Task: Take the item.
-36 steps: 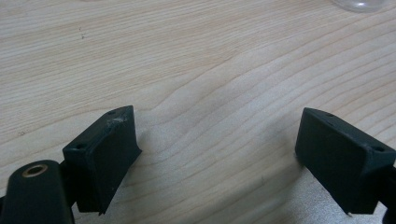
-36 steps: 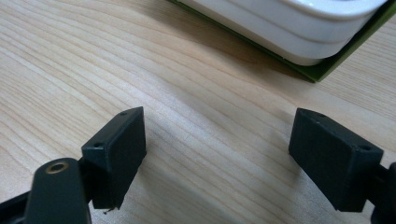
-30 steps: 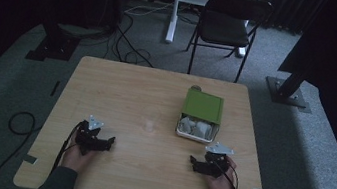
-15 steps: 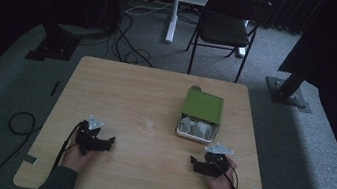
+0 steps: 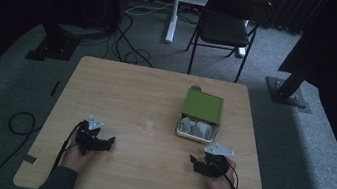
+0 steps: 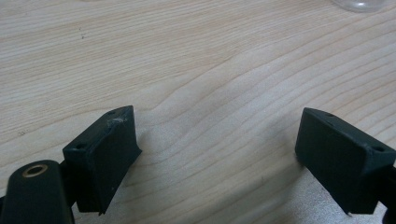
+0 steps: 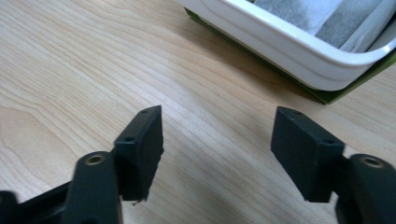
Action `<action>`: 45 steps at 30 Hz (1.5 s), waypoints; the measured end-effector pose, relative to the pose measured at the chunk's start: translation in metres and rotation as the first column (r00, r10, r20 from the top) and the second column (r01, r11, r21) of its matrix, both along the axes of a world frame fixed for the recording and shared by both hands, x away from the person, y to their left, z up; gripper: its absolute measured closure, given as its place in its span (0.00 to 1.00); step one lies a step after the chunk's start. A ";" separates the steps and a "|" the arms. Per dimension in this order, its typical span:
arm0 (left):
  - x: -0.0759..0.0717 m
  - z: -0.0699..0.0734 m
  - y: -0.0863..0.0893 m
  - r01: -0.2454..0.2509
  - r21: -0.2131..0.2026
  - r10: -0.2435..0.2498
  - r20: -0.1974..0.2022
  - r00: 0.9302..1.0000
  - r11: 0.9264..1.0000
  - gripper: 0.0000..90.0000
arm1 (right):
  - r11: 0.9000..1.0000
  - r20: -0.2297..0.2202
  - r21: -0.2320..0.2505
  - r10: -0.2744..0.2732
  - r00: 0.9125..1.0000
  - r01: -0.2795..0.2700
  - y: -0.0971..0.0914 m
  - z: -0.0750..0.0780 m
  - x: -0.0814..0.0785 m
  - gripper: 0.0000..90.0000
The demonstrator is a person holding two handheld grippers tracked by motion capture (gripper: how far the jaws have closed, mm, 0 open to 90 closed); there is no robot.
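Two grippers on the table (image 5: pixel 121 92), left gripper (image 5: pixel 107 142) and right gripper (image 5: pixel 194 160), both spread wide and holding nothing; one clear cup (image 5: pixel 151 122) sits between them, farther out. One white tray (image 5: pixel 191 134) of paper packets (image 5: pixel 195 127) with a green lid (image 5: pixel 202 106) lies just beyond the right one; nothing's blocking either.

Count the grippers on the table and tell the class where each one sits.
2. The left gripper rests near the table's front-left edge, jaws open. The right gripper rests at the front right, jaws open, just short of the white tray.

No visible change; both tools lie as before.
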State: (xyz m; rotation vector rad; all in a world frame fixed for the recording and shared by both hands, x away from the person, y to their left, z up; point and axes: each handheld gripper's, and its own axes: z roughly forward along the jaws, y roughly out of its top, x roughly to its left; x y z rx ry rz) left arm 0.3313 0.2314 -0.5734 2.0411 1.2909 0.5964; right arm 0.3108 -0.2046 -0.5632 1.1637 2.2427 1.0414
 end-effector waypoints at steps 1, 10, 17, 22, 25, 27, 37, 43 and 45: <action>0.000 0.000 0.000 0.000 0.000 0.000 0.000 1.000 1.000 0.15 | 1.000 0.000 0.000 0.000 1.000 0.000 0.000 0.000 0.000 0.39; 0.000 0.000 0.000 0.000 0.000 0.000 0.000 1.000 1.000 0.15 | 1.000 0.037 0.013 0.023 0.999 -0.023 0.001 0.010 -0.005 0.43; 0.000 0.000 0.000 0.000 0.000 0.000 0.000 1.000 1.000 0.15 | 0.999 0.058 0.018 0.033 0.998 -0.034 0.002 0.017 -0.006 0.42; 0.000 0.000 0.000 0.000 0.001 0.000 -0.001 1.000 1.000 0.15 | 0.999 0.071 0.029 0.039 0.997 -0.042 0.002 0.022 -0.006 0.42; 0.000 0.000 0.000 0.001 0.001 -0.001 -0.001 1.000 1.000 0.15 | 0.998 0.080 0.033 0.043 0.996 -0.046 0.002 0.024 -0.005 0.42; 0.000 0.000 0.000 0.000 0.001 0.000 -0.001 1.000 1.000 0.15 | 0.998 0.090 0.039 0.052 0.995 -0.055 0.003 0.027 -0.004 0.42; 0.000 0.000 0.000 0.000 0.001 0.000 -0.001 1.000 1.000 0.15 | 0.997 0.106 0.038 0.058 0.993 -0.063 0.007 0.033 0.001 0.42; 0.000 0.000 0.000 0.000 0.001 0.000 -0.001 1.000 1.000 0.15 | 0.997 0.122 0.039 0.068 0.990 -0.074 0.008 0.039 0.007 0.46; 0.000 0.000 0.000 0.000 0.000 0.000 -0.001 1.000 1.000 0.15 | 0.997 0.117 0.035 0.066 0.991 -0.070 0.009 0.039 0.009 0.47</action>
